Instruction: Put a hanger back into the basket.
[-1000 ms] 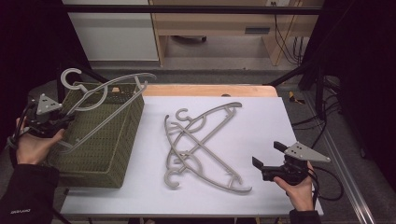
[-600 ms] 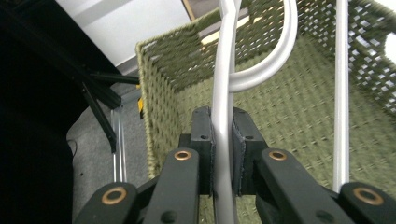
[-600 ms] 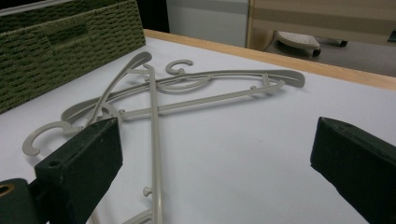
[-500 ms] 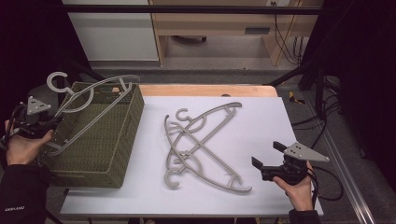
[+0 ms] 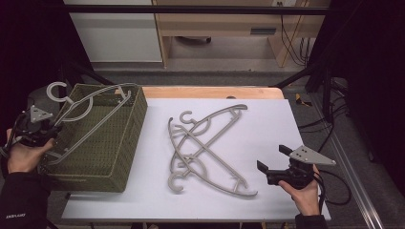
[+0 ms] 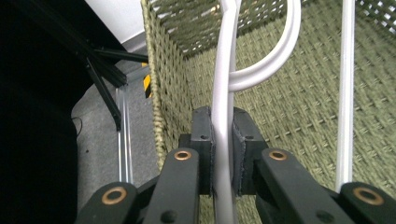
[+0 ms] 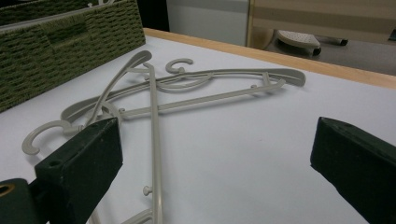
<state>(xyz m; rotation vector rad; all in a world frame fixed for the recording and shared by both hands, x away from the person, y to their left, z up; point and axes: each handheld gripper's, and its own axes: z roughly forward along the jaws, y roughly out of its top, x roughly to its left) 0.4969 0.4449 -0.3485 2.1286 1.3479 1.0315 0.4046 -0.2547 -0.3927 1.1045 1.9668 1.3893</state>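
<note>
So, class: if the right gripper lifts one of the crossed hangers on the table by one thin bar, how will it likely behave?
The hangers look like thin moulded plastic, so probably light and fairly stiff. Held off-centre, one would likely swing or tilt. Their arms overlap, so lifting one may drag its neighbour across the table.

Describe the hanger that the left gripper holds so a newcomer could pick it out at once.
Find the green woven basket at the table's left end. One grey plastic hanger slants across its open top, pinched by the left gripper. The other hangers lie crossed on the white tabletop.
</note>
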